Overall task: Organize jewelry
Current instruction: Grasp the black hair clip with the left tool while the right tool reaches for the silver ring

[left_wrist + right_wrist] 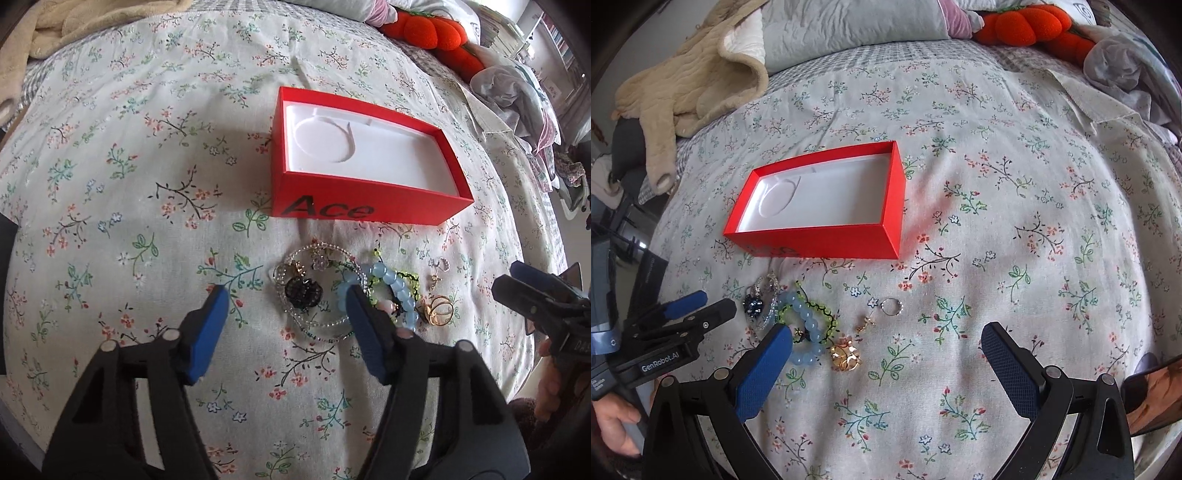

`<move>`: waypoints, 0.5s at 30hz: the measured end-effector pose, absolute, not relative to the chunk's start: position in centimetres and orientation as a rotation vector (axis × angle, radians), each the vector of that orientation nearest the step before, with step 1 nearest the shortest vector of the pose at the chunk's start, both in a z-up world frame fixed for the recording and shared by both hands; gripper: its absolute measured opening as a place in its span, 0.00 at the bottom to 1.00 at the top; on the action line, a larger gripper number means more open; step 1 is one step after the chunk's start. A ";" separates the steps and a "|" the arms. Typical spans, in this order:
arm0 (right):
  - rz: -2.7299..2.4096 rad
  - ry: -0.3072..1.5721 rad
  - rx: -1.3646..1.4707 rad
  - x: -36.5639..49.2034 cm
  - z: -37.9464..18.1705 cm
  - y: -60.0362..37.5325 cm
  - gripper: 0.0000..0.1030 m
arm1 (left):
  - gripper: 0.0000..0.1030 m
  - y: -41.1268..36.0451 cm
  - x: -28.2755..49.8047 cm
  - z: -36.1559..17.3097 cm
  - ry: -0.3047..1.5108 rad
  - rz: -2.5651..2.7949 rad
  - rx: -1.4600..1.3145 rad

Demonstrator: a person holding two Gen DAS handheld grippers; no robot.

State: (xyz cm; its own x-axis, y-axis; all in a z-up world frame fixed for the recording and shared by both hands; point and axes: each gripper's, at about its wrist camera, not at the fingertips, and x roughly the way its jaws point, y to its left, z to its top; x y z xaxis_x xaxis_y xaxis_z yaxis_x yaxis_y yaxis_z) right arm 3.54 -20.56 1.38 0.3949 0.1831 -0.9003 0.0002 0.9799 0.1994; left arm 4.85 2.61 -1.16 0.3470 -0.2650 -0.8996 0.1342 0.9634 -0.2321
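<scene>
On the floral bedspread (129, 184) we see the jewelry heap (354, 295) just in front of the red box (365, 201) — none inside it. Our left gripper (286, 295) hovers over the heap, released; our right gripper (886, 334) likewise gapes wide — holding nothing.

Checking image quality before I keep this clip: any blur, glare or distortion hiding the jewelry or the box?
Left wrist view: strong fisheye bulge, black corners, soft daylight, jewelry sharp, left tool casts a faint shadow. Right wrist view: same bulge, box throws a reddish tint on the sheet, no glare or blur.
</scene>
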 end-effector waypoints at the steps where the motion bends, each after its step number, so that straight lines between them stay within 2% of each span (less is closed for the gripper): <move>1: 0.118 1.168 0.187 3.8 1.1 -20.8 0.92 | 0.53 2.6 5.1 -1.4 1.197 -0.272 -0.134; 5: 0.113 1.174 0.213 4.7 0.3 -21.6 0.89 | 0.44 2.3 5.9 -2.2 1.216 -0.294 -0.130; 7: 0.119 1.189 0.230 5.1 -0.2 -21.9 0.82 | 0.39 2.0 6.3 -2.6 1.228 -0.310 -0.130; 10: 0.131 1.216 0.261 5.7 -1.1 -22.2 0.77 | 0.33 1.7 6.8 -2.9 1.243 -0.334 -0.128; 15: 0.148 1.251 0.276 6.5 -2.1 -22.1 0.65 | 0.30 0.7 6.7 -3.1 1.265 -0.360 -0.108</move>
